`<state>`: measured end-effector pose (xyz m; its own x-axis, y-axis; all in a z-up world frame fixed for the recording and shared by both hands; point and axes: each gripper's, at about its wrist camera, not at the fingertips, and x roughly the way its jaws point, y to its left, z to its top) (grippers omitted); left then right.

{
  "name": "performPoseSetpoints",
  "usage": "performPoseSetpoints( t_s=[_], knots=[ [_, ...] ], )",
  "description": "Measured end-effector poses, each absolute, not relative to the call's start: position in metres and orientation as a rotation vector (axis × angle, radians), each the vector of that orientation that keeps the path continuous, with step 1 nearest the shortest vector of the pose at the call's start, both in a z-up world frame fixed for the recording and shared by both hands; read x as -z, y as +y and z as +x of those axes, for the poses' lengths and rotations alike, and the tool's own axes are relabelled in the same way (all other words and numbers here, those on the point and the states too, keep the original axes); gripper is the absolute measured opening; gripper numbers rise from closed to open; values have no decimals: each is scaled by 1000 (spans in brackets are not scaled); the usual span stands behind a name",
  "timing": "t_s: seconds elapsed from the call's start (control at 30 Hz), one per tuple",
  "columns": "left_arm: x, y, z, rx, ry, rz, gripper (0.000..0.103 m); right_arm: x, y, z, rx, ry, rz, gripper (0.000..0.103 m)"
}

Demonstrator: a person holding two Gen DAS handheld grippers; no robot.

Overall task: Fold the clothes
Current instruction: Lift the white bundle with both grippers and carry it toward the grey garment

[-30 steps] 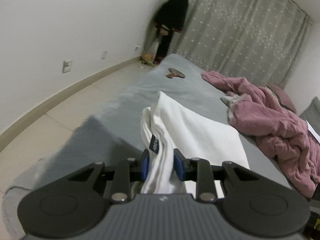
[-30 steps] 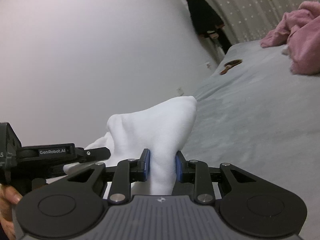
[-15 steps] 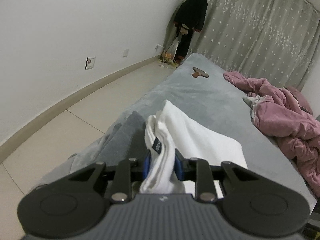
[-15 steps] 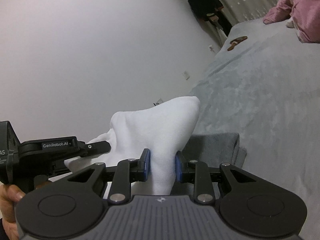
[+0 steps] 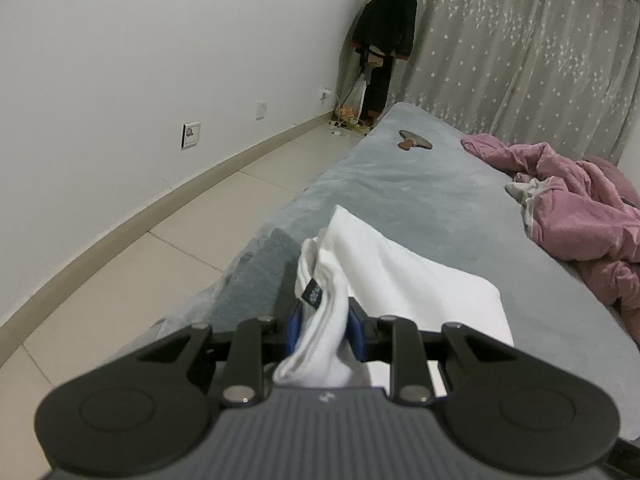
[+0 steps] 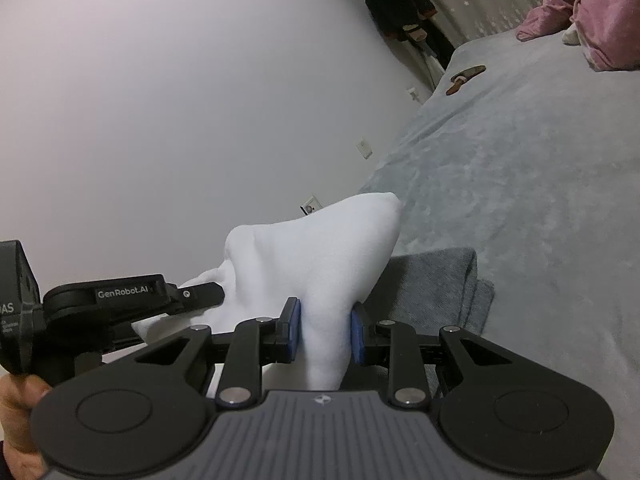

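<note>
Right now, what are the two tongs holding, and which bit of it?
Both hold the white garment. The left tongs pinch a bunched edge beside its dark label. The right tongs pinch another bunched fold of it.

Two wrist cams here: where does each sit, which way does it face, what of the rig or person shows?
Left wrist: on the left gripper, looking along the bed toward the curtain; only its own fingers show, clamping the white garment.
Right wrist: on the right gripper, facing the wall; the left gripper and a hand show.
Shared: garment, bed, pink bedding.
</note>
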<state>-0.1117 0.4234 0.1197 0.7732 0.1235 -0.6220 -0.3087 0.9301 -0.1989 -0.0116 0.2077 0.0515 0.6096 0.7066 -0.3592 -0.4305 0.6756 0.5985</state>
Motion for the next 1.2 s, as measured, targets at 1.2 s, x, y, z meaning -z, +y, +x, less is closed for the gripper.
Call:
performPoseSetpoints(
  t_s=[1.2],
  knots=[
    [-149, 395, -133, -263, 568, -111, 30, -73, 204, -9, -720, 533, 315, 35]
  ],
)
